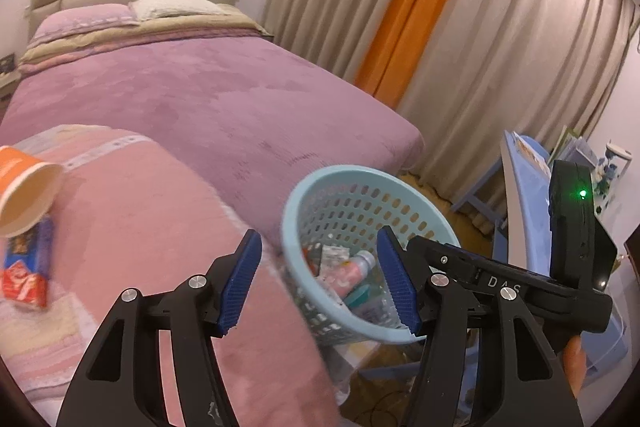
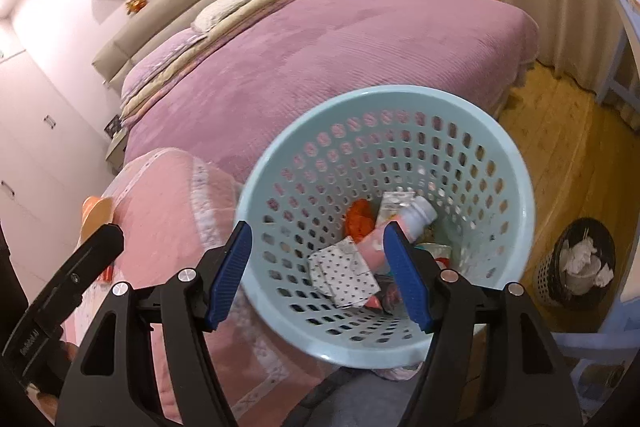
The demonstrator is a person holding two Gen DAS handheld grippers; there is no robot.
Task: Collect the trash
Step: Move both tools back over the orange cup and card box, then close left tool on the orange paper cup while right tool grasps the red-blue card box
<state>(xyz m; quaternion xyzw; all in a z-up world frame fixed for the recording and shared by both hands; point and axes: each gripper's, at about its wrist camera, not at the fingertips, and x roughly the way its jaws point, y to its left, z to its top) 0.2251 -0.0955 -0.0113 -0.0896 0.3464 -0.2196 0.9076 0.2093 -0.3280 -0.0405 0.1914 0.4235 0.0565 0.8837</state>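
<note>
A light blue perforated basket (image 2: 400, 131) stands beside the bed and holds several pieces of trash: a pink bottle (image 2: 404, 223), a dotted wrapper (image 2: 344, 271) and an orange scrap (image 2: 360, 219). It also shows in the left wrist view (image 1: 320, 195). My right gripper (image 2: 320, 275) is open and empty just above the basket's near rim. My left gripper (image 1: 320, 283) is open and empty at the bed edge next to the basket. An orange paper cup (image 1: 24, 187) lies on its side on the pink folded blanket (image 1: 140, 219), with a red and blue packet (image 1: 28, 267) below it.
The purple bed (image 1: 208, 99) fills the left and the middle. Beige and orange curtains (image 1: 460, 27) hang behind. A blue table (image 1: 524, 195) stands at the right. A black mesh bin (image 2: 576, 263) with crumpled paper sits on the wooden floor (image 2: 560, 131).
</note>
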